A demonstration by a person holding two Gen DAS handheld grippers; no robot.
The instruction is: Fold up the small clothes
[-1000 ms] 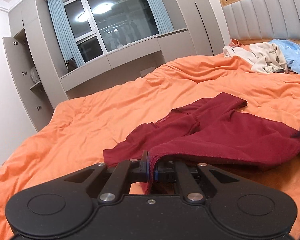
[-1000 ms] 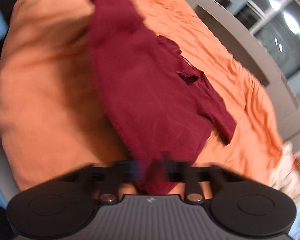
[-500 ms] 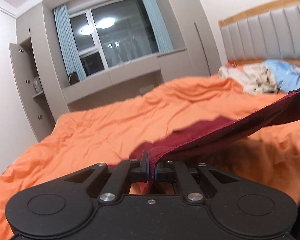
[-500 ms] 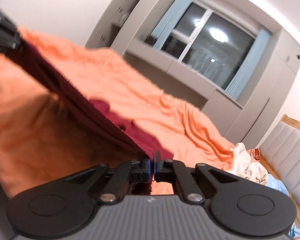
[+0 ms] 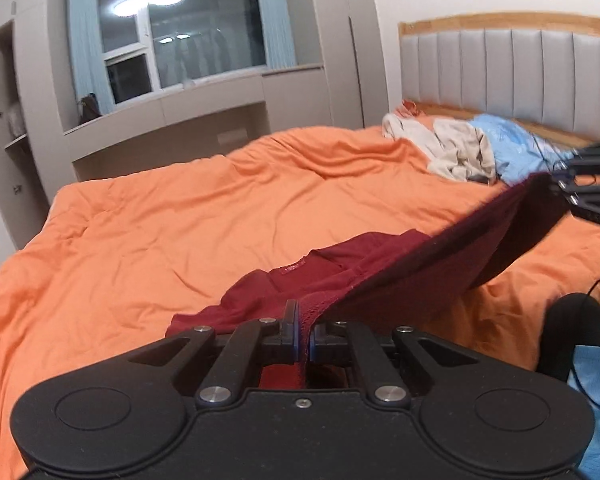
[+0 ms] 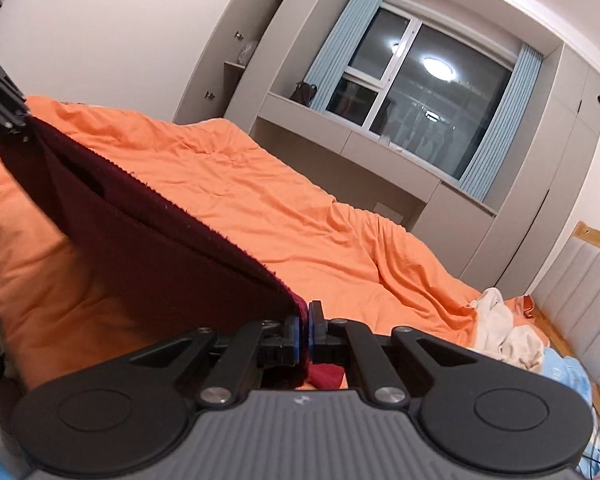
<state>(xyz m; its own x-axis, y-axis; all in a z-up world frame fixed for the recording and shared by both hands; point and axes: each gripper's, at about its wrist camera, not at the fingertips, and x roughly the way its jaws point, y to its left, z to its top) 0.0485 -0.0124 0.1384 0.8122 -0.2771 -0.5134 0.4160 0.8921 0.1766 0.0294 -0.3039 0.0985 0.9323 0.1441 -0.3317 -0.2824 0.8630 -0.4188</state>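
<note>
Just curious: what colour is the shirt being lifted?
Dark red shirt; clearest in the left wrist view.

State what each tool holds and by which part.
Both hold the dark red shirt by its bottom hem: left tool pinches one corner, right tool the other, hem stretched between them.

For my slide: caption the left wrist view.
Left tongs and right tongs stretch a maroon shirt's hem above the orange bed.
</note>
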